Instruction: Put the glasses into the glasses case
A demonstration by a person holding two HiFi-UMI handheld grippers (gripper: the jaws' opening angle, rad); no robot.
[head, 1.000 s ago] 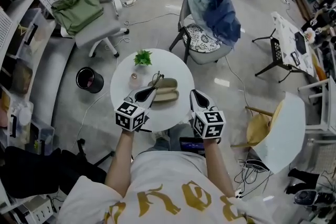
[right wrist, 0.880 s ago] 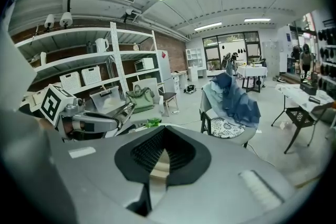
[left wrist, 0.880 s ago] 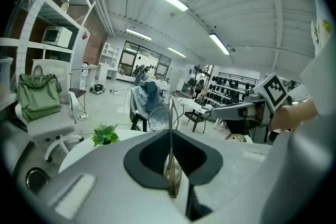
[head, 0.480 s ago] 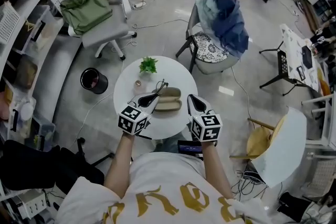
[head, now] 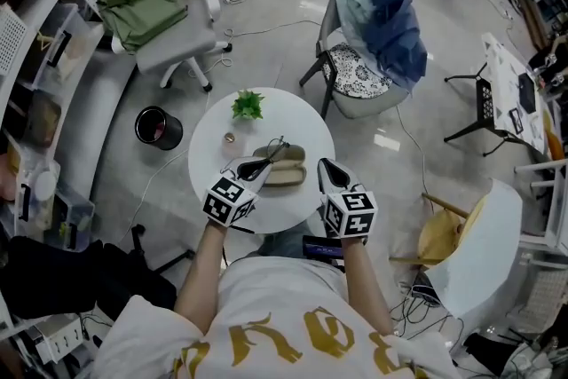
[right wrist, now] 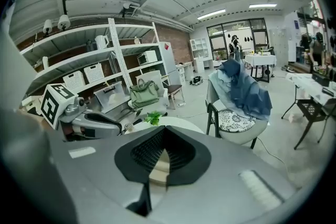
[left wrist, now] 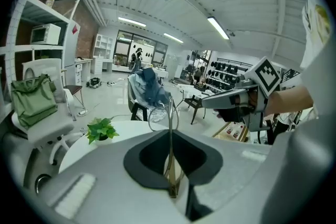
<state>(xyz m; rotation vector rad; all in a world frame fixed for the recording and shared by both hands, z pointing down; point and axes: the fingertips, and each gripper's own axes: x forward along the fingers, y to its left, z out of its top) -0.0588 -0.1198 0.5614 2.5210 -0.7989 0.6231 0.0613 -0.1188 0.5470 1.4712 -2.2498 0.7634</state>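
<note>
The left gripper (head: 256, 166) is clamped on one arm of the glasses (left wrist: 169, 139) and holds them off the round table (head: 213, 124), just above the open case (head: 288, 175). The right gripper (head: 330, 171) is closed and empty, beside the case. The pickup looks done; placing the glasses inside and closing the case remain.

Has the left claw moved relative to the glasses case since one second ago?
Yes, slightly: the left claw, shut on the glasses, is now nearer the glasses case on the table.
</note>
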